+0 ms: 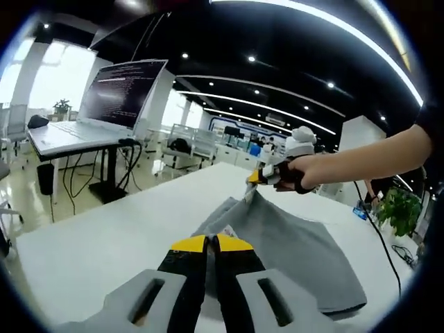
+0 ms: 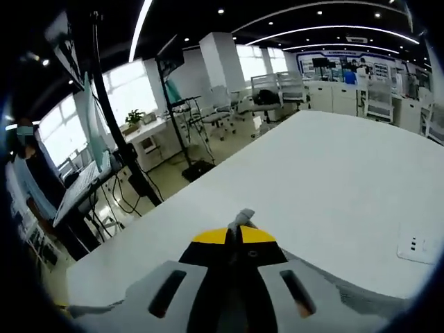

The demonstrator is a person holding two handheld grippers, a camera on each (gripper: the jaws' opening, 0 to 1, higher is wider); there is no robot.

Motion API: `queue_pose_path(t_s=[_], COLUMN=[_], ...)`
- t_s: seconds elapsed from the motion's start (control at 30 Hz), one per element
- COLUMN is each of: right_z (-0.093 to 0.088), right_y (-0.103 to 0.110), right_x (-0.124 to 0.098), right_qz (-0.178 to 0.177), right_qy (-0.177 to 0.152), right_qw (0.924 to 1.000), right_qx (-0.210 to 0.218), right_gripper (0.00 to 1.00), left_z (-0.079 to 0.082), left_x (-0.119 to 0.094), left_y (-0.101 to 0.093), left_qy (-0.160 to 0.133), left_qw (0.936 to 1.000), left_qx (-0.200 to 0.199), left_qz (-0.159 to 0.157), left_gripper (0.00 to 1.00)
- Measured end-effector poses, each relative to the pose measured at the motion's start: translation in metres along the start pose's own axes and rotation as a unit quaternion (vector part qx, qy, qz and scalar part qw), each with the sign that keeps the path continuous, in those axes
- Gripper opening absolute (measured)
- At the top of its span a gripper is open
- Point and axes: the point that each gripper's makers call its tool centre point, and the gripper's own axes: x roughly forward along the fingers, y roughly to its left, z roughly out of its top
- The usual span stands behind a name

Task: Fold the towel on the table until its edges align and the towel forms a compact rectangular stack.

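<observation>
On the smooth white table (image 1: 104, 236), both jaws pinch the soft grey towel (image 1: 291, 243).

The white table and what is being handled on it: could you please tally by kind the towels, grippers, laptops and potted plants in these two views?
Grey cloth towel: 1
Yellow-tipped two-jaw grippers, left gripper and right gripper, each shut on the towel: 2
Open silver laptop on a side desk: 1
Green potted plants: 3, counting small ones by the windows
White table: 1
Total: 8
</observation>
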Motion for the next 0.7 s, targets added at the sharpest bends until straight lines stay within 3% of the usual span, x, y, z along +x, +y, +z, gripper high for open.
queue_pose_path(t_s=[0.27,0.4,0.47,0.53,0.7], right_z=[-0.028,-0.026,-0.027,-0.033,-0.041], right_y=[0.002,0.002,0.005,0.008,0.004], right_x=[0.03,0.041,0.046,0.051,0.057], right_qz=[0.009,0.015,0.017,0.023,0.02], right_qy=[0.018,-0.001,-0.001,0.013,0.01], right_qw=[0.9998,0.9999,0.9998,0.9994,0.9996], right_qx=[-0.007,0.001,0.004,-0.024,-0.018], right_gripper=[0.02,0.0,0.0,0.0,0.0], left_z=[-0.031,-0.045,-0.049,-0.052,-0.055], left_x=[0.015,0.017,0.018,0.019,0.021], left_y=[0.024,0.032,0.033,0.033,0.036], left_qy=[0.024,0.035,0.039,0.042,0.043], left_qw=[0.9991,0.9981,0.9978,0.9976,0.9971], left_qx=[-0.022,-0.028,-0.031,-0.03,-0.032], left_qz=[0.027,0.042,0.045,0.047,0.054], left_gripper=[0.03,0.04,0.04,0.04,0.04])
